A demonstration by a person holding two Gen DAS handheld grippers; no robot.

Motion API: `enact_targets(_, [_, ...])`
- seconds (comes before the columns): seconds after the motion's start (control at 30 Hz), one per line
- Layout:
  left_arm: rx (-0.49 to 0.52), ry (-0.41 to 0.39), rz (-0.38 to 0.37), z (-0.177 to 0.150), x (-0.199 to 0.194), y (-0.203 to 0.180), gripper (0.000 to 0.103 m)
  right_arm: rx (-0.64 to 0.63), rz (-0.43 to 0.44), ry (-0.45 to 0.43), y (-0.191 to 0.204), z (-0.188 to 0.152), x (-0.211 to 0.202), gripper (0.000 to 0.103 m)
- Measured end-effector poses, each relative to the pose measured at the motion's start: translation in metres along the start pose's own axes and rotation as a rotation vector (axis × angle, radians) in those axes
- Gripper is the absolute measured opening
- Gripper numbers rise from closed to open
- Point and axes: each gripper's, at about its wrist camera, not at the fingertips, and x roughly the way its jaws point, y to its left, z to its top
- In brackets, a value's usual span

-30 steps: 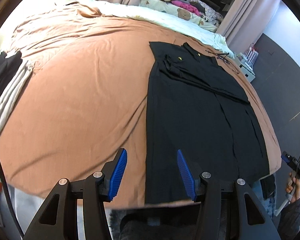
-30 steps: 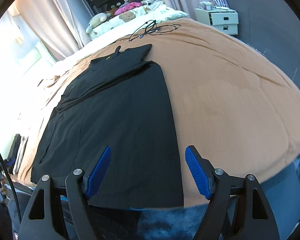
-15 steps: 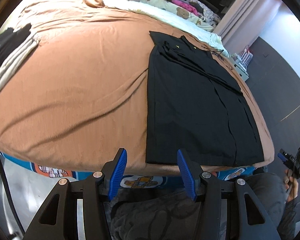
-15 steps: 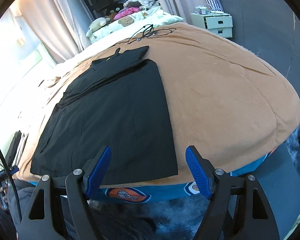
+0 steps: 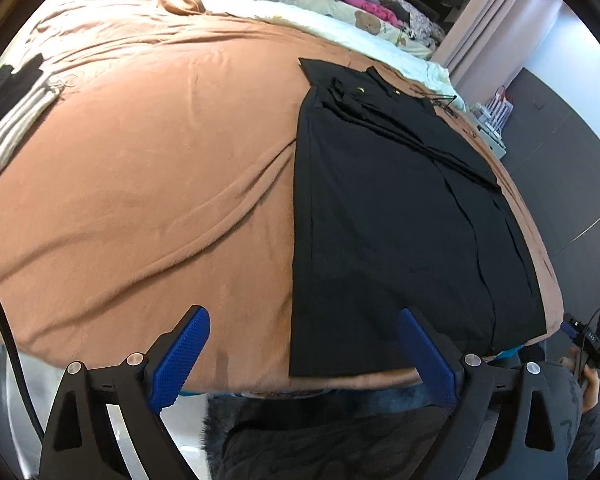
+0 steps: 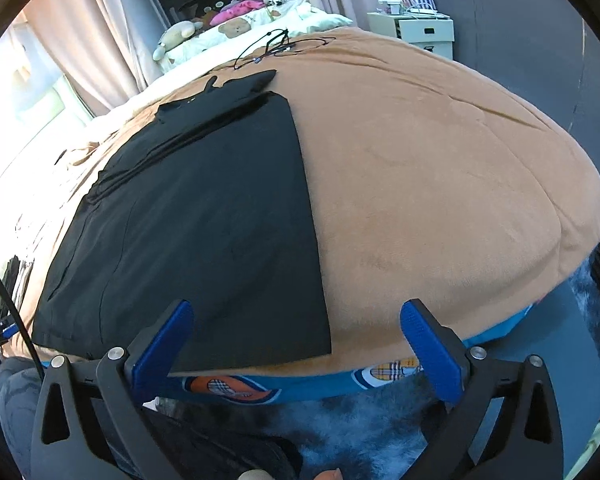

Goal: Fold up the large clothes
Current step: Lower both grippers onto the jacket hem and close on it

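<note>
Garment point(image 5: 392, 216) beyond left hand-held gripper point(image 5: 304, 320)

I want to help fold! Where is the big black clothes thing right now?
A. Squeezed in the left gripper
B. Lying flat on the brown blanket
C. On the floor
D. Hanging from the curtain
B: the black garment lies spread flat on the brown blanket, and both the left gripper and right gripper are open and empty.

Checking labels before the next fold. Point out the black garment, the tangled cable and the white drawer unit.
black garment point(image 6: 204, 220): right wrist view, middle of the cloth.
tangled cable point(image 6: 278, 42): right wrist view, its knotted centre.
white drawer unit point(image 6: 424, 34): right wrist view, front face.
</note>
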Motion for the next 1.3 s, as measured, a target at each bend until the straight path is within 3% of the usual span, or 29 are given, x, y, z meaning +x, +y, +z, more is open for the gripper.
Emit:
enact_targets(0.2, [0.010,0.051,-0.043,0.010,0.030,-0.002,0.092,0.041,0.086,0.003,-0.009,0.003,0.022,0.103])
enact_targets(0.37, [-0.020,0.112,-0.092,0.015,0.057,0.008,0.059,0.086,0.155,0.009,-0.025,0.011,0.043,0.103])
enact_targets(0.5, [-0.018,0.106,-0.122,0.021,0.065,0.010,0.058,0.139,0.206,0.020,-0.040,0.017,0.059,0.100])
enact_targets(0.73, [-0.087,0.108,-0.187,0.026,0.071,0.019,0.034,0.135,0.267,0.041,-0.057,0.014,0.070,0.095])
enact_targets(0.9, [-0.165,0.135,-0.324,0.012,0.067,0.028,0.034,0.138,0.398,0.053,-0.067,-0.002,0.061,0.091])
enact_targets(1.13, [-0.198,0.149,-0.397,0.000,0.057,0.028,0.034,0.251,0.582,0.058,-0.092,-0.021,0.057,0.074])
enact_targets(1.3, [-0.208,0.154,-0.420,-0.002,0.050,0.025,0.034,0.268,0.655,0.050,-0.093,-0.028,0.057,0.073])
